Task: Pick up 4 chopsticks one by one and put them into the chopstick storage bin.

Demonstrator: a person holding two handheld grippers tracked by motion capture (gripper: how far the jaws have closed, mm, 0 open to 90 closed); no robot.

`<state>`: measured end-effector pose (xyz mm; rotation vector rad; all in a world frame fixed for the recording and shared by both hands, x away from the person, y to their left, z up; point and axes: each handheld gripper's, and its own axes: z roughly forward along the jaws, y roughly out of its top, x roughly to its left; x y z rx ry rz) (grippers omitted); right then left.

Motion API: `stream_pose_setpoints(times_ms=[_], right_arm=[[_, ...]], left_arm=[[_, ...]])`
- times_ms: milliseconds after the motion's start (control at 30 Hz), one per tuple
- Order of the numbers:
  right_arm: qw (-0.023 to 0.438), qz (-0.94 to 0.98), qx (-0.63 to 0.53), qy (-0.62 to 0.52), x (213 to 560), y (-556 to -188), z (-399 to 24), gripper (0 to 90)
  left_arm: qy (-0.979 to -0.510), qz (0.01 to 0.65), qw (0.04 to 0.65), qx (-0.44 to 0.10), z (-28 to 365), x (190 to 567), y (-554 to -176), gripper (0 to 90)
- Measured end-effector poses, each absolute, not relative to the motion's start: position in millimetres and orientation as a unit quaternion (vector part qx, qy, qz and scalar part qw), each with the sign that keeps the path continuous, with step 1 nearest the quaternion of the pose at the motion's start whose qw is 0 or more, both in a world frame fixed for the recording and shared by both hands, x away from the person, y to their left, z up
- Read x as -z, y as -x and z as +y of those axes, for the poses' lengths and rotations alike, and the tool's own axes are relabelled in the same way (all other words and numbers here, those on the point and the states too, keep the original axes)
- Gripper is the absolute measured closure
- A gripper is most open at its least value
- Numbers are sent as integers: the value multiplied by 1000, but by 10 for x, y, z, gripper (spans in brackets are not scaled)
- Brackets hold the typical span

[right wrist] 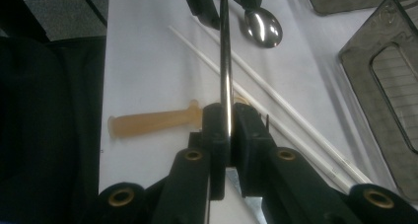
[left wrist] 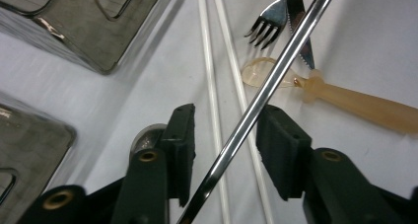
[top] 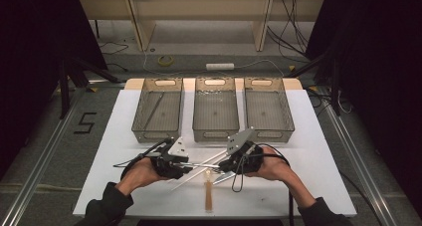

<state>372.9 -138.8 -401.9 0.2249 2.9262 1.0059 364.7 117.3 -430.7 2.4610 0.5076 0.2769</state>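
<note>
My right gripper (right wrist: pixel 225 135) is shut on one end of a thin shiny metal rod (right wrist: pixel 225 51), like a chopstick, held just above the table. The rod reaches across to my left gripper (left wrist: pixel 224 140) and passes between its jaws as a bright diagonal bar (left wrist: pixel 261 100). Those jaws stand apart, with a clear gap on one side of the rod. In the high view both grippers, left (top: pixel 191 166) and right (top: pixel 219 167), face each other near the table's front edge, joined by the rod (top: pixel 204 165).
Two white chopsticks (left wrist: pixel 212 86), a fork (left wrist: pixel 268 19), a knife (left wrist: pixel 304 49) and an amber plastic spoon (left wrist: pixel 345 100) lie on the white table under the grippers. A metal spoon bowl (right wrist: pixel 263 26) lies by the left gripper. Three grey mesh trays (top: pixel 158 135) (top: pixel 215 135) (top: pixel 268 135) stand behind; the left one holds a long stick (top: pixel 154 109).
</note>
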Motion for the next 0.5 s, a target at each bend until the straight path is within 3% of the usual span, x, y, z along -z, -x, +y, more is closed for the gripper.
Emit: stream_pose_setpoints(times_ms=[333,433,500], right_arm=[[3,939,-338,-69,4022,-3759,-1431,824],[5,931,-353,-89,4004,-3806,-1489,782],[8,923,-368,-115,3990,-3852,-1540,700]], left_arm=[[-947,126,277,-100,1137,4313,-3582,768],[-952,110,272,-85,1081,4342,-3537,822],[-952,113,272,-80,1061,4335,-3527,847]])
